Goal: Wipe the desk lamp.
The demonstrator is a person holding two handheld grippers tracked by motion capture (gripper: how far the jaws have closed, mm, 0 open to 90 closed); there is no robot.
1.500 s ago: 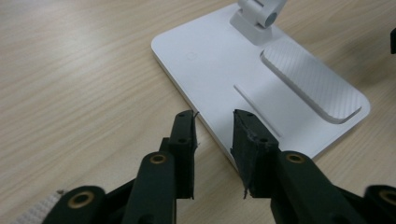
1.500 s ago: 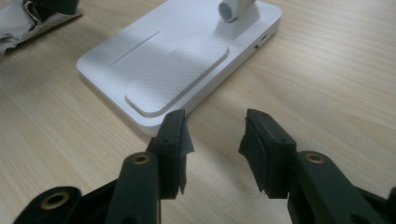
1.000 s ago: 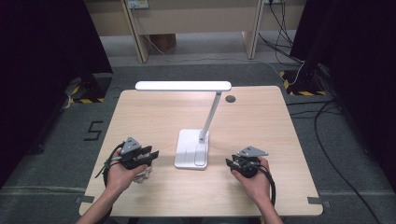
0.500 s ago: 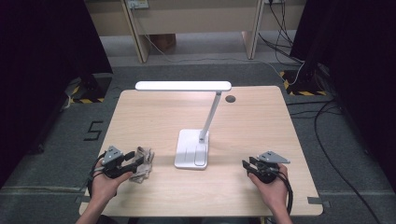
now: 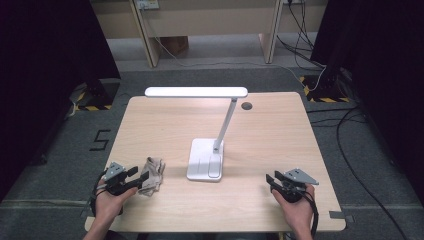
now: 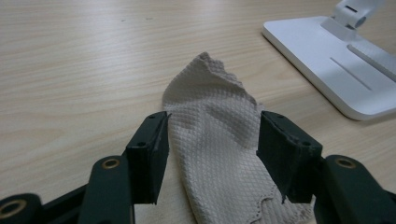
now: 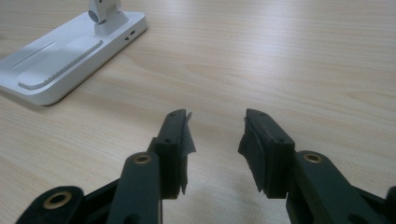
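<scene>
A crumpled beige cloth (image 5: 152,174) lies on the wooden table (image 5: 270,130) near its front left. My left gripper (image 5: 141,176) is open, its jaws either side of the cloth's near end (image 6: 219,140) without pinching it. My right gripper (image 5: 272,180) is open near the front right, with only bare tabletop between its jaws (image 7: 215,135). A white desk lamp (image 5: 206,159) stands in the middle of the table, its flat base (image 6: 336,60) just right of the cloth and its long head stretched to the left.
A small dark round hole (image 5: 246,105) sits in the tabletop at the back, right of centre. Cables (image 5: 345,120) trail on the floor to the right. The lamp base (image 7: 65,51) lies ahead and left of my right gripper.
Both hands have drawn back toward the table's front edge and outward. The left gripper has let go of the cloth, which now lies on the table between its open jaws.
</scene>
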